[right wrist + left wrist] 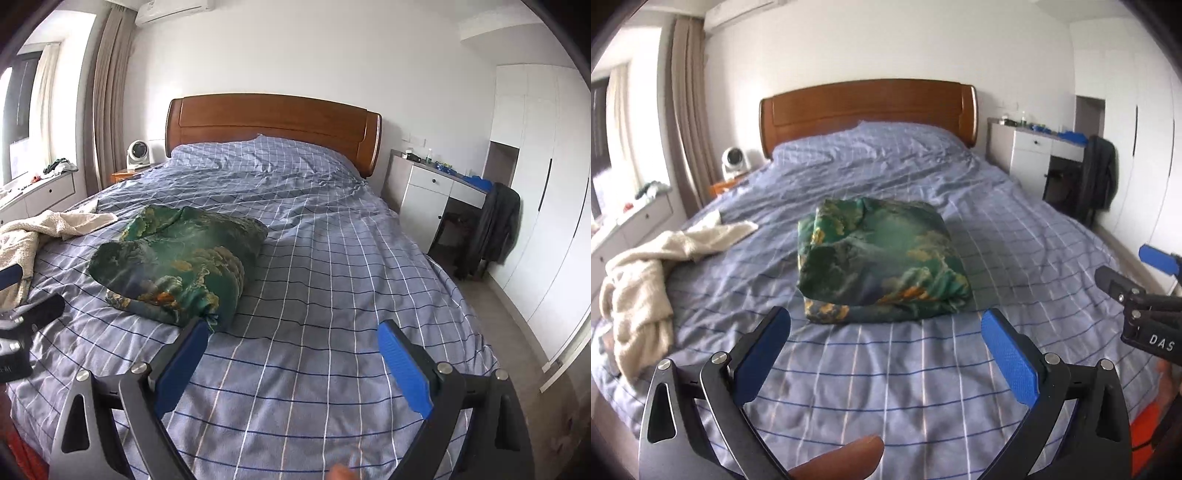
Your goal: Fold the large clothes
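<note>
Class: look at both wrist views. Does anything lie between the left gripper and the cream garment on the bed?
Nothing visible. Only bare checked bedcover lies between the left gripper and the cream garment. The folded green bundle sits ahead, off that path.

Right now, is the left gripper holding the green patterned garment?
No. The left gripper has its jaws open and empty, short of the folded green garment lying on the bed.

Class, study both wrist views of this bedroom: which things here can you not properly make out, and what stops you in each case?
- Cream garment: right wrist view, cut off by the left edge.
- Items on the white desk: left wrist view, too small and blurred.
- Underside of the folded green garment: hidden against the bed.
- Right gripper: left wrist view, cut by the right edge.
</note>
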Motion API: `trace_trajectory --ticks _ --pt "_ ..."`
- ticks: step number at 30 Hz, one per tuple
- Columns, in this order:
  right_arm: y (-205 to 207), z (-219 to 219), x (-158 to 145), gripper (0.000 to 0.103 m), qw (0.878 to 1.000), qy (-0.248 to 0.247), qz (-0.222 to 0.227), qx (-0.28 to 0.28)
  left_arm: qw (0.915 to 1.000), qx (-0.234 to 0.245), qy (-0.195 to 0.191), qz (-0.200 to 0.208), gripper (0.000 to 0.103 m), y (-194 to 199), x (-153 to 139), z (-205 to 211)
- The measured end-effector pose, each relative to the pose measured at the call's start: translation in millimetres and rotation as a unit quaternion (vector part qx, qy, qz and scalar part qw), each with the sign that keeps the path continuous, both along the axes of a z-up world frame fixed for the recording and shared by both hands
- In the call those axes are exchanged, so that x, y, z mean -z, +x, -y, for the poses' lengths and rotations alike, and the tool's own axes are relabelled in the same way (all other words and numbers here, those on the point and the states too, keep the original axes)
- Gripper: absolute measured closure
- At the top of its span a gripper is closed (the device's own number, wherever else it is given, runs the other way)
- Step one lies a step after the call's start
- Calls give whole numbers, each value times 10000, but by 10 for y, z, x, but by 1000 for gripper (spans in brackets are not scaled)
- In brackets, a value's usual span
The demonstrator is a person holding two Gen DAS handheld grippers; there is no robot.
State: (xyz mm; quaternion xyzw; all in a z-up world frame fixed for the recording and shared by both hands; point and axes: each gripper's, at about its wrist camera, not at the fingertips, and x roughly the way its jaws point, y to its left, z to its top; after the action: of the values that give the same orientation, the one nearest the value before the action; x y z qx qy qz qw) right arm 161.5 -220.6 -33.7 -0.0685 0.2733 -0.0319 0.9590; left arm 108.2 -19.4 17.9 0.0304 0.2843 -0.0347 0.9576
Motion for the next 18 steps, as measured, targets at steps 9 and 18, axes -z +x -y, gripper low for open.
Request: trace_trajectory --ticks 9,18 --pt "-105 0 -76 8 9996 260 125 -79 9994 -264 75 212 0 -103 -98 2" --pt "-200 28 -172 8 9981 527 178 -253 9967 -659 344 323 0 -202 -238 42"
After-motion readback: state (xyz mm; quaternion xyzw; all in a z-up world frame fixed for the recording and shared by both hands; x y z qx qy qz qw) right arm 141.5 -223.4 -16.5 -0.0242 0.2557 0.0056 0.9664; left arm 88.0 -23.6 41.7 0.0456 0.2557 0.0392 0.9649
